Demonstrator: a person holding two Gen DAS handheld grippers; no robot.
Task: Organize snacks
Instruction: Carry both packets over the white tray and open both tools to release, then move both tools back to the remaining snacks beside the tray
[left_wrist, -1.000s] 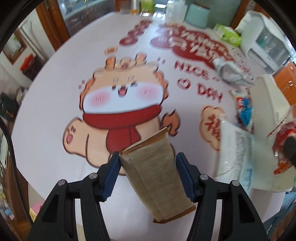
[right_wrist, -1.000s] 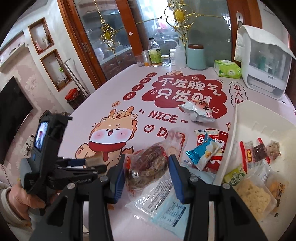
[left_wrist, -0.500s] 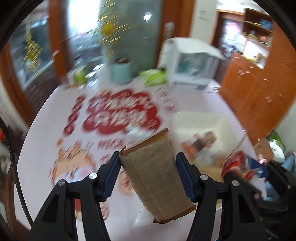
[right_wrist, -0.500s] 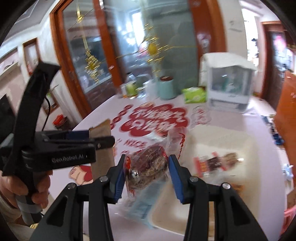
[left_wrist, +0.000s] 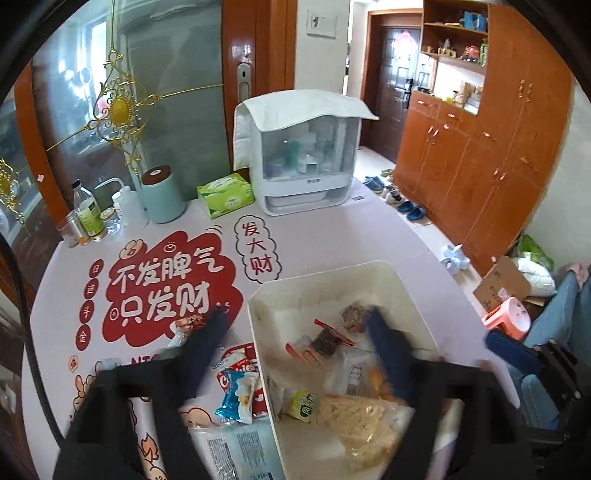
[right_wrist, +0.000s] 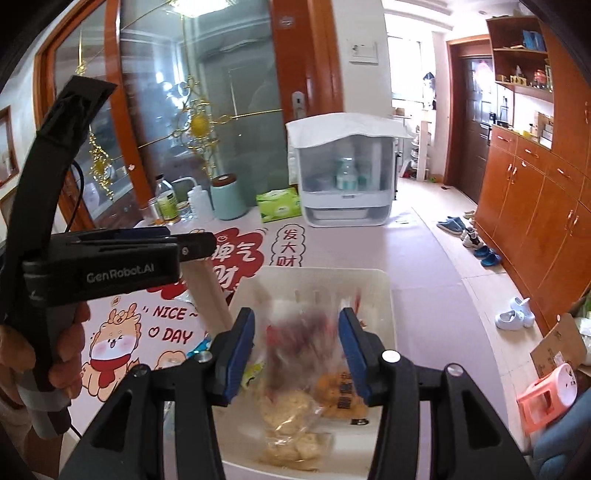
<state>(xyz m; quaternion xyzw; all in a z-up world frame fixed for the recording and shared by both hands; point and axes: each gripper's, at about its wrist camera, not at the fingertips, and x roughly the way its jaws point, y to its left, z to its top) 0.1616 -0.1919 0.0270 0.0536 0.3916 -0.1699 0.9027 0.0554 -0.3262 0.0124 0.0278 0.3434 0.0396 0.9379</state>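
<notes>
Both grippers are releasing over the bin (left_wrist: 413, 295) — left gripper (left_wrist: 295, 347) spreading wide, empty; right gripper (right_wrist: 296, 349) loosening around a blurred snack bag (right_wrist: 295, 332) (contact unclear). Several packets (left_wrist: 236, 398) are waiting on the table (left_wrist: 332, 229).

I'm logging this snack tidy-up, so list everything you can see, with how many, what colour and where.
table: one, pink cartoon cloth, under everything
bin: one, white, near right, holding several mixed snack packets
blue packet: one, blue and white, on the table left of the bin
tissue pack: one, green, far side
canister: one, mint, brown lid, left of the tissues
bottles: several, far left
covered cabinet: one, white, far side
tan packet: one, beneath the left hand-held gripper
clear packet: one, dark red contents, blurred, over the bin
left hand-held gripper: jaws just opened, nothing between
right hand-held gripper: jaws just opening, clear packet between, pads apart from it
hand: one, holding the left tool
</notes>
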